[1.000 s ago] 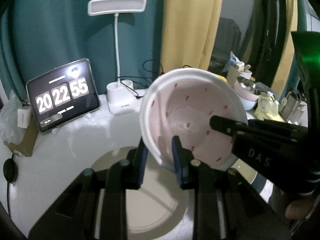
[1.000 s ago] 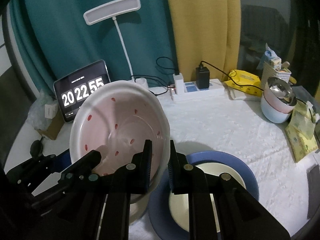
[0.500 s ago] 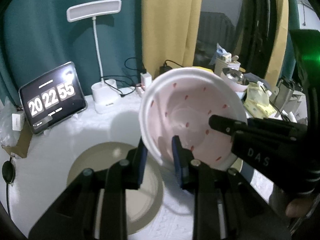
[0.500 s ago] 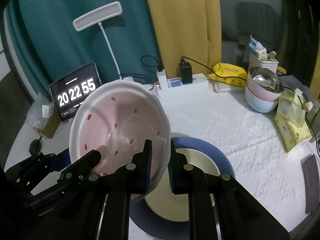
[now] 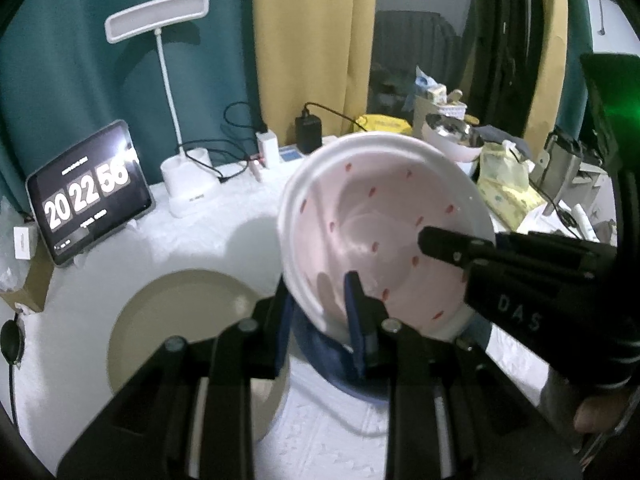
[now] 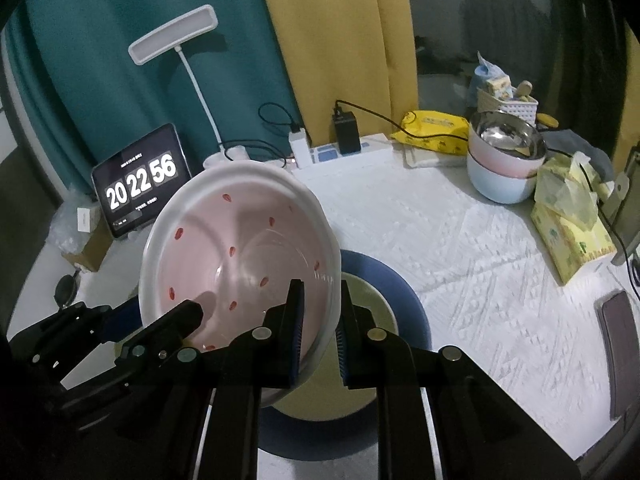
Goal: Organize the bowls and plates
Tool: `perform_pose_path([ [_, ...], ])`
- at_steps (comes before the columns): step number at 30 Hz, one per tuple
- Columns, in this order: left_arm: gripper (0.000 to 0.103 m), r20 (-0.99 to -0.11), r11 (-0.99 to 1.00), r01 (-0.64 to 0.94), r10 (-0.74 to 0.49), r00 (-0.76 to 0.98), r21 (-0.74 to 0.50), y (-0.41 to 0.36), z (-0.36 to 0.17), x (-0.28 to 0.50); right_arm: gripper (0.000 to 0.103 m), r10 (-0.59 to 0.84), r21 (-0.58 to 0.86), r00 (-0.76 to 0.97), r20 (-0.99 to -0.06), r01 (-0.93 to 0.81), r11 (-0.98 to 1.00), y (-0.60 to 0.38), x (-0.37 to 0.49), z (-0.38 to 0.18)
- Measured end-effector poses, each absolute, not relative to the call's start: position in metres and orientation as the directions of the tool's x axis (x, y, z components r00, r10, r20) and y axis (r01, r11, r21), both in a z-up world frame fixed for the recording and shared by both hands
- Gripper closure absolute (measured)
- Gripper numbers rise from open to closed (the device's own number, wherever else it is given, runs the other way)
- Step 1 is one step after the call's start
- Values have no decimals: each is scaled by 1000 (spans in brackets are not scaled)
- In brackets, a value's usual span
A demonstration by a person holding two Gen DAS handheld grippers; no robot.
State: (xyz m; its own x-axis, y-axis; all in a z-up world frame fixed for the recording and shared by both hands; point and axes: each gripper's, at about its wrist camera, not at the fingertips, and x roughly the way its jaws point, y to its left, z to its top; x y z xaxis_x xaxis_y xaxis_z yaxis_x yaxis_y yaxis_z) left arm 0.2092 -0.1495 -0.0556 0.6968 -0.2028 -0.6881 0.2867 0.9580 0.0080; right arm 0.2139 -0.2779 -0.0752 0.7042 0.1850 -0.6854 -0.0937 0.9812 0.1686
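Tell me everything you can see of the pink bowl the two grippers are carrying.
The pink bowl is wide and shallow, glossy like glazed ceramic, pale pink inside with scattered small red marks and a thick white rim. It looks empty. It is held off the table, tilted with its opening toward the cameras. The left gripper and right gripper each clamp its rim on opposite sides. Below it lies a blue plate.

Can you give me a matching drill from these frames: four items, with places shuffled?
1. pink bowl
2. blue plate
3. tablet clock
4. stacked bowls

A. far right of the table
B. leaning at the teal curtain
C. gripped at its rim by both grippers
D. flat on the cloth under a beige plate

Pairs: 1-C, 2-D, 3-B, 4-A
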Motion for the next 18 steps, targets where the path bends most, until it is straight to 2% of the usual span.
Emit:
perform_pose_path([
  [18,78,-744,954,300,-194,639,9,-171,-90,216,87,180,178,655,-734,-71,981,-301,217,-110],
])
